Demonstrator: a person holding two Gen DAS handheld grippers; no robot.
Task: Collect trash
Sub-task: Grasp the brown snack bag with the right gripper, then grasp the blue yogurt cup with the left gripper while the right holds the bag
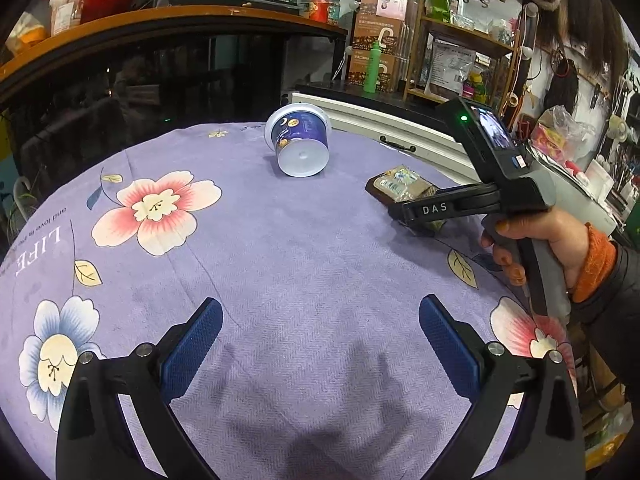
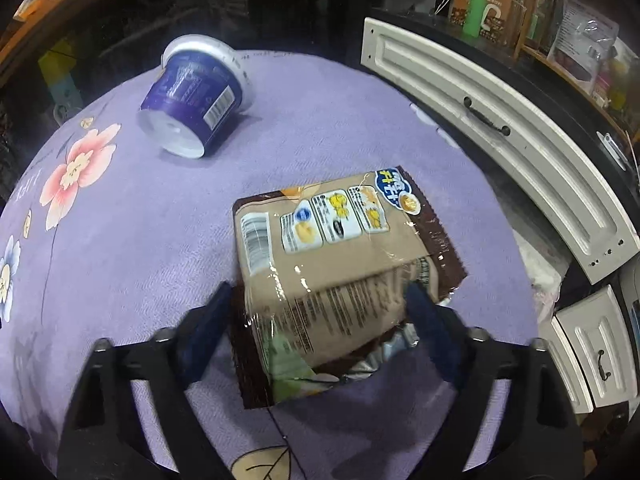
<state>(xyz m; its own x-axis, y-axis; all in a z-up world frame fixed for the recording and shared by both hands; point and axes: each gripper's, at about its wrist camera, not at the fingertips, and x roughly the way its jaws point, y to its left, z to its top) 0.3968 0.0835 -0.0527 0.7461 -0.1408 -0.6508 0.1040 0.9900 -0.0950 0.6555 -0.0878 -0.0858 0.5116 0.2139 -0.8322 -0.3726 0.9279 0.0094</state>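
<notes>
The left gripper (image 1: 320,316) hangs spread over bare purple floral tablecloth (image 1: 280,240). The right gripper (image 2: 320,300) straddles a torn-open brown snack wrapper (image 2: 332,264); actual contact is unclear. Farther back, a blue cup (image 2: 192,96) lies tipped, interior hidden. White drawers (image 2: 500,128) stand beyond.

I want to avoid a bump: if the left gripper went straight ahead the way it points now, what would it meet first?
Probably the tipped blue cup: the open left gripper points across bare purple tablecloth toward it. Depth is unclear, so it might pass beside it.
</notes>
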